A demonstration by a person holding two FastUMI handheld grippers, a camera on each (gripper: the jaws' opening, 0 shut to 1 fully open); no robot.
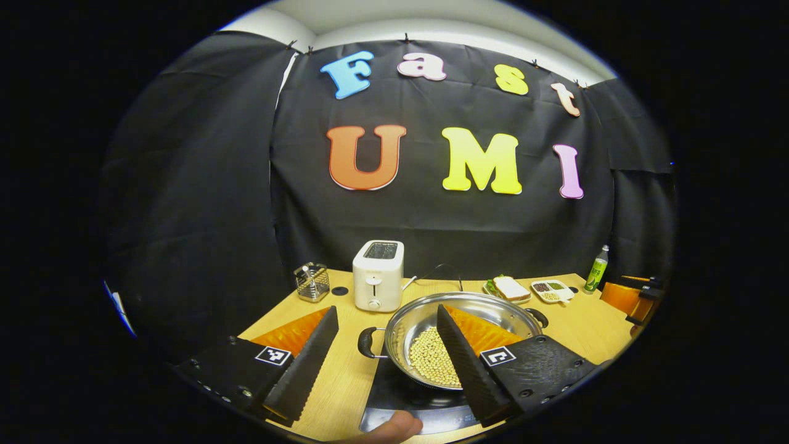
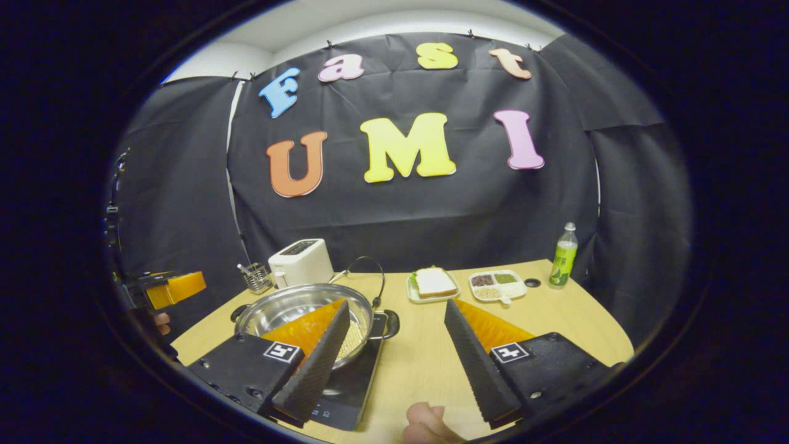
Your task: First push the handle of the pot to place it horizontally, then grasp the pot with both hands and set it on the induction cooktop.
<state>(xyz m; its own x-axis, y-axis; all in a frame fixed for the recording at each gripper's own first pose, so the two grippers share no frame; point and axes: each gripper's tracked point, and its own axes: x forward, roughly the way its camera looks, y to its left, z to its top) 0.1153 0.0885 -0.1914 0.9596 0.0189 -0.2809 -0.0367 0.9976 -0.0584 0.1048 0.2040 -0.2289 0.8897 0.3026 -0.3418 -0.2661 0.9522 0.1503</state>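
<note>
The pot [image 1: 456, 330], a shiny steel pan with pale beans heaped in its bottom and a dark handle on each side, sits on the induction cooktop [image 1: 394, 401], a flat black slab at the near edge of the wooden table [image 1: 585, 333]. In the left gripper view the left gripper [image 1: 394, 351] hangs just in front of the pot with its jaws spread wide and holding nothing; one finger crosses in front of the pot's bowl, the other stands to the side of the pot's near handle, over bare table. A fingertip of the holding hand [image 1: 394, 427] shows at the cooktop's near edge.

In the right gripper view the right gripper [image 2: 394, 345] is likewise wide open and empty, one finger overlapping the pot [image 2: 296, 308] and the other over the table beside the cooktop [image 2: 351, 388]. The left gripper [image 2: 175, 288] appears beyond the pot's far side.

Behind the pot stand a white toaster [image 1: 378, 275] and a wire holder [image 1: 312, 281]. Farther along the table from the pot lie a sandwich plate [image 2: 433, 283], a divided tray [image 2: 497, 285] and a green bottle [image 2: 563, 256].
</note>
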